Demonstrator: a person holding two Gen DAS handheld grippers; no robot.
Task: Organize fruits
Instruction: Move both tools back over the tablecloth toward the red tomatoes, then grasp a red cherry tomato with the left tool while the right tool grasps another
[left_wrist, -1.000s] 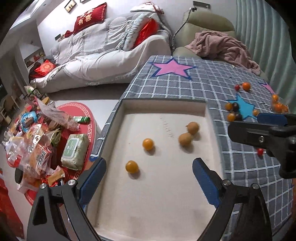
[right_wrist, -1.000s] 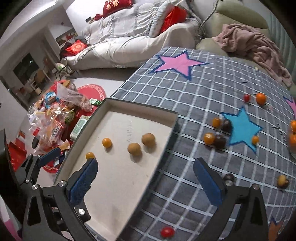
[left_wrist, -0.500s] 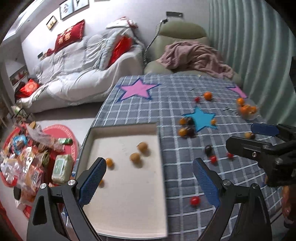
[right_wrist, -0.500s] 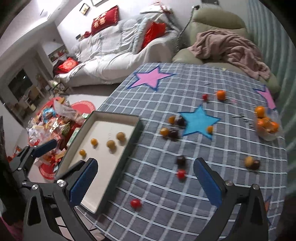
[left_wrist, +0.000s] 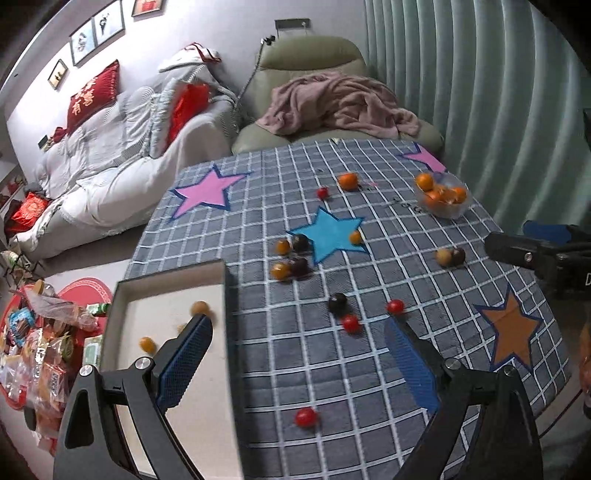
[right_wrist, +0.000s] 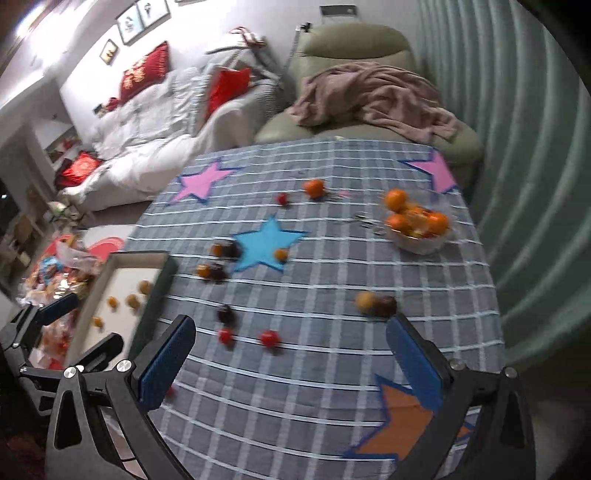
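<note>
Both claws gape, empty: left claw (left_wrist: 297, 354), right claw (right_wrist: 290, 356) | left view only: red fruit (left_wrist: 306, 417) near bench (left_wrist: 258, 435) edge | right view only: bowl (right_wrist: 417, 236) interior

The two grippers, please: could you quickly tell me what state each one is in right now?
Left gripper: open, holding nothing, above the checked tablecloth.
Right gripper: open, holding nothing.

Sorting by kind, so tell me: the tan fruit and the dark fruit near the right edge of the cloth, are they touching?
Touching. In the left wrist view the tan fruit and dark fruit sit pressed together, no cloth between them.
</note>
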